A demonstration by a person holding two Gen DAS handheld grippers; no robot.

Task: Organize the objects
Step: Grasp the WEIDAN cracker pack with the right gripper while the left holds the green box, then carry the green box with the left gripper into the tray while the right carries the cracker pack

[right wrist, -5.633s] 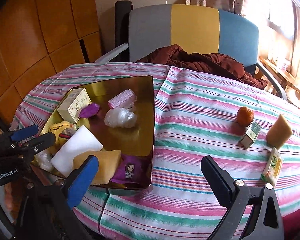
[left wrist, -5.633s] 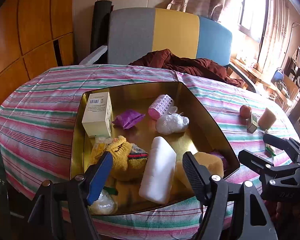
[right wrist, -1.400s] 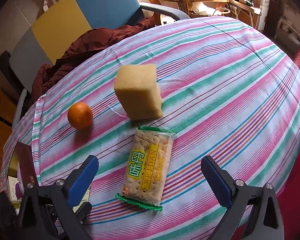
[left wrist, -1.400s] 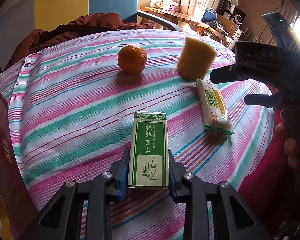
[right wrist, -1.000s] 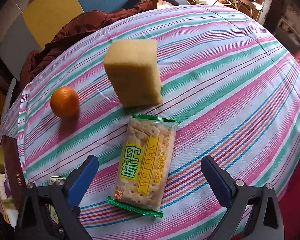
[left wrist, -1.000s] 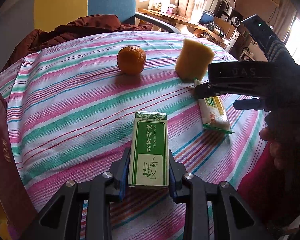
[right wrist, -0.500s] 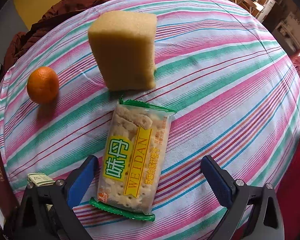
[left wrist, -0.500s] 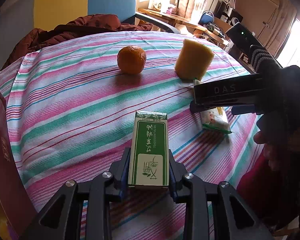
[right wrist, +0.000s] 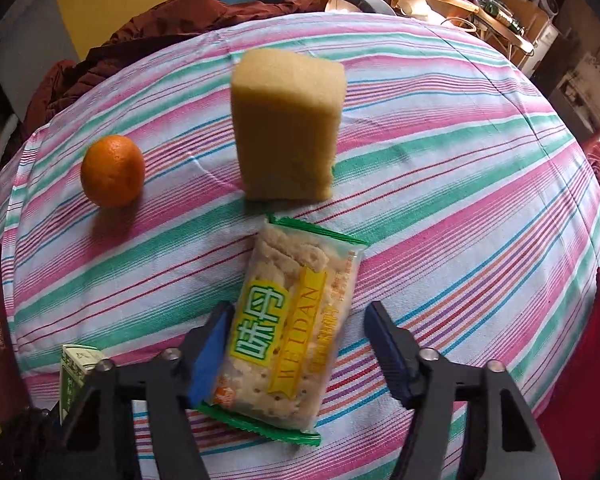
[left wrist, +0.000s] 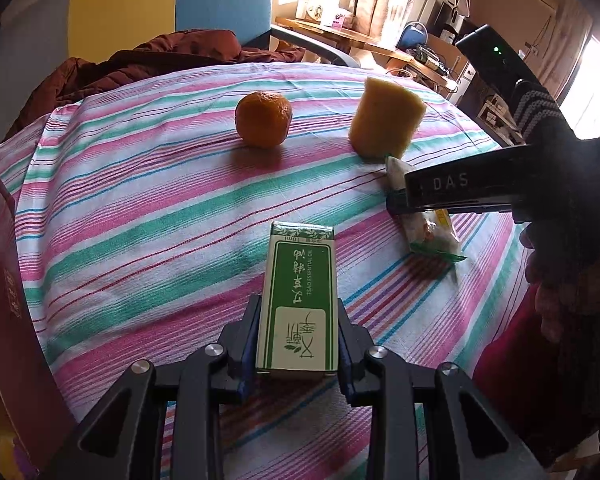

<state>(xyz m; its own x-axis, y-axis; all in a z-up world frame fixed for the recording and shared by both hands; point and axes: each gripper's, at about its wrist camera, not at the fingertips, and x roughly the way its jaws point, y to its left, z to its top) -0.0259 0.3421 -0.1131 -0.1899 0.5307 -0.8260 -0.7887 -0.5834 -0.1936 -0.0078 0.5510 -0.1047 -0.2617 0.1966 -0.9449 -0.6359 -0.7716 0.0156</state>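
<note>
My left gripper is shut on a green and white essential oil box, held just over the striped tablecloth. The box's corner also shows in the right wrist view. My right gripper straddles a clear cracker packet with a yellow label; its jaws are partly closed, the left pad touching the packet and the right pad a little apart from it. From the left wrist view the right gripper lies over the same packet. An orange and a yellow sponge block stand beyond.
The dark red edge of the tray stands at the far left. A chair with a brown jacket is behind the table. The tablecloth drops off at the right, with a red cloth beside it.
My right gripper has moved down and forward onto the cracker packet and its jaws have narrowed around it. My left gripper keeps hold of the green box, almost still.
</note>
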